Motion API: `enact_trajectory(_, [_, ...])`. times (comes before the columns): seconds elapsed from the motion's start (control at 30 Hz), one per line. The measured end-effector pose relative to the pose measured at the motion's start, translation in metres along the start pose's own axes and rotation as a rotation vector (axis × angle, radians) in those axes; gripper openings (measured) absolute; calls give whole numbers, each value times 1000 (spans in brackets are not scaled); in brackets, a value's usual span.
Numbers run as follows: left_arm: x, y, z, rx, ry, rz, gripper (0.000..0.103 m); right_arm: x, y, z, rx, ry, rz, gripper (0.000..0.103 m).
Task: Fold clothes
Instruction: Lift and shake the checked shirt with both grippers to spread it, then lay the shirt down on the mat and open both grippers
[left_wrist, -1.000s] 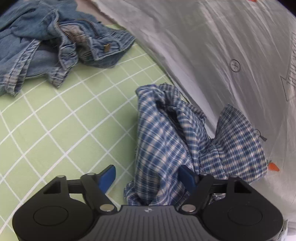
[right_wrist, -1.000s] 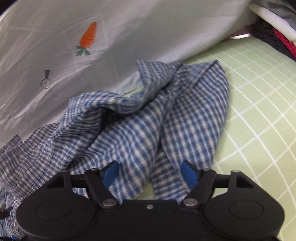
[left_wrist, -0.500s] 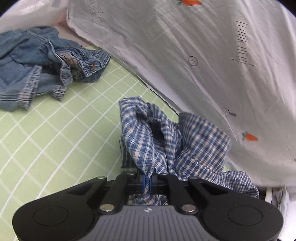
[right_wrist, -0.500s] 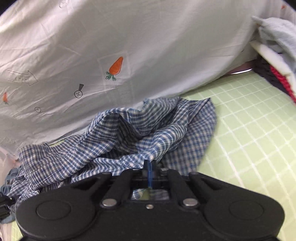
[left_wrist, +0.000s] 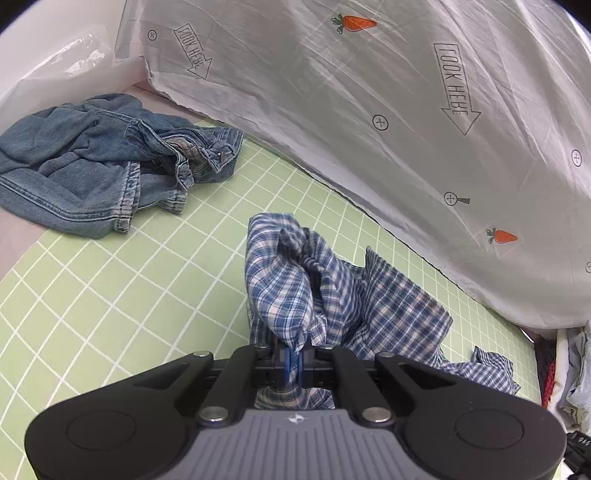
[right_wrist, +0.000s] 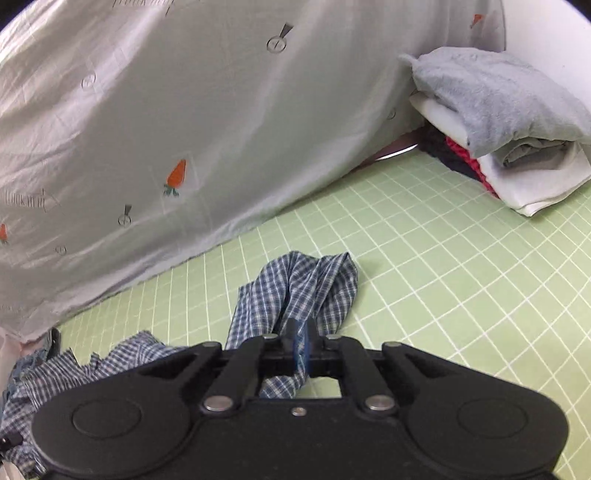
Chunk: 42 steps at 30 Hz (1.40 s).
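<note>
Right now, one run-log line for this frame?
phase: lifting shirt | left gripper: shut on plaid shirt | right gripper: pinching shirt, jaws opening | jeans: unfolded on mat | folded pile: far corner

Each wrist view looks steeply down, close past its gripper; both share the blue checked cotton shirt.

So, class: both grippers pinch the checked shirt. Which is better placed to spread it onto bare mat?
Right. The right gripper faces bare mat; the left gripper holds the shirt nearer the jeans.
</note>
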<state>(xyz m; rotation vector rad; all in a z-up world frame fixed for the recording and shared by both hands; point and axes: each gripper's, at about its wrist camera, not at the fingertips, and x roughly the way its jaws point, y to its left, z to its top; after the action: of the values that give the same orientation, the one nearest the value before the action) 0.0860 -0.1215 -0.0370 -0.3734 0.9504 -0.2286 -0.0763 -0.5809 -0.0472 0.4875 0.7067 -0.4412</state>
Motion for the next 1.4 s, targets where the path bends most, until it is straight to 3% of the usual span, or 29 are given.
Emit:
enact_trajectory(0.07, [4, 0, 0, -33, 6, -2, 4, 14, 12, -15, -48, 29, -26, 59])
enact_trajectory(0.13, [7, -1, -2, -44, 15, 3, 4, 25, 20, -31, -44, 77, -61, 68])
enact_trajectory(0.2, [7, -3, -4, -16, 21, 15, 5, 33, 17, -44, 33, 125, -50, 85])
enact_trajectory(0.23, [7, -4, -6, 0, 23, 22, 5, 35, 14, -50, 77, 138, -25, 89])
enact_trajectory(0.27, [7, -5, -7, 15, 26, 28, 5, 37, 13, -56, 112, 150, 2, 102])
enact_trajectory(0.43, [5, 4, -11, -4, 38, 35, 6, 46, 19, -76, 126, 216, 71, 103])
enact_trajectory(0.6, [1, 8, -17, -14, 32, 35, 7, 56, 26, -73, 104, 231, 68, 103])
enact_trajectory(0.63, [0, 8, -18, -16, 31, 37, 7, 59, 26, -72, 103, 239, 56, 101])
enact_trajectory(0.67, [-1, 9, -20, -17, 29, 40, 7, 62, 26, -71, 101, 254, 64, 90])
enact_trajectory(0.8, [-8, 8, -23, 15, 10, 62, 5, 63, 18, -70, 164, 256, 171, 10])
enact_trajectory(0.83, [-11, 8, -24, 25, 0, 58, 5, 59, 17, -69, 163, 234, 179, 1])
enact_trajectory(0.97, [-28, 8, -22, 66, -41, 58, 4, 29, 11, -58, 148, 121, 196, 1])
enact_trajectory(1.1, [-52, 13, -15, 28, -43, 23, 4, -15, 13, -41, 60, 7, 195, 1])
enact_trajectory(1.2, [-79, 1, -8, 75, -71, 15, 4, -46, 14, -29, 27, -48, 200, 1])
enact_trajectory(1.4, [-105, -22, 35, 119, -166, -76, 4, -74, 17, 20, 47, -144, 265, 1])
